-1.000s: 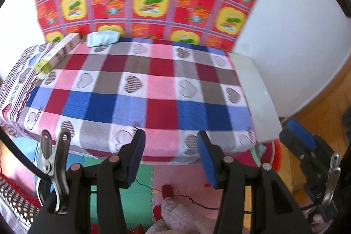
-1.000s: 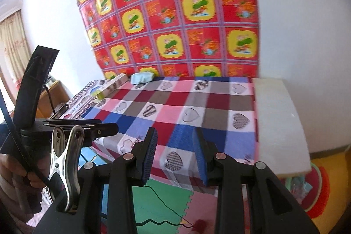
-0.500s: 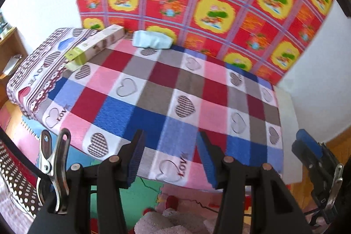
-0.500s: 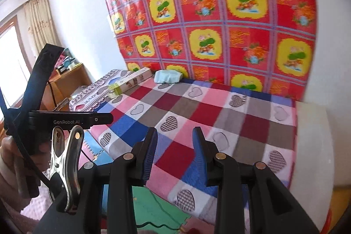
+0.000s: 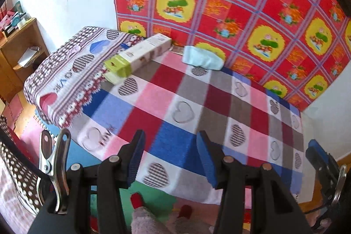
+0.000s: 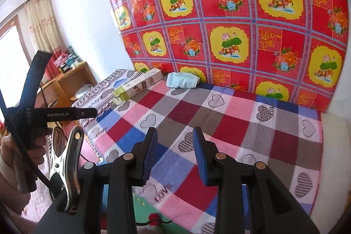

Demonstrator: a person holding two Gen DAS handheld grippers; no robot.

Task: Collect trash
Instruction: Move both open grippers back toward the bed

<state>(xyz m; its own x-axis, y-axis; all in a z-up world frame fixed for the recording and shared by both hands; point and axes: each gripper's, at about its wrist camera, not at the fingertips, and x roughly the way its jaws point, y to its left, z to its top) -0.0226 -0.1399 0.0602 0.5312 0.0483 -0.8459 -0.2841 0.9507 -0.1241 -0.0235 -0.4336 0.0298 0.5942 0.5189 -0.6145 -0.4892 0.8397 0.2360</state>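
Nearest the cameras, the left gripper (image 5: 170, 156) and the right gripper (image 6: 174, 151) both hang over the near edge of the checked, heart-printed cloth (image 5: 197, 106) covering the table, jaws apart with nothing between them. By this view nothing has been collected yet. Everything is left to do: at the far left lie the long white cardboard box with a green end (image 5: 138, 55) and, just right of it against the red flowered wall covering (image 6: 241, 25), the crumpled pale blue tissue pack (image 5: 203, 58).

Checked bed (image 5: 175, 106), long carton (image 5: 140, 54), pale blue packet, perhaps tissues (image 5: 203, 58)
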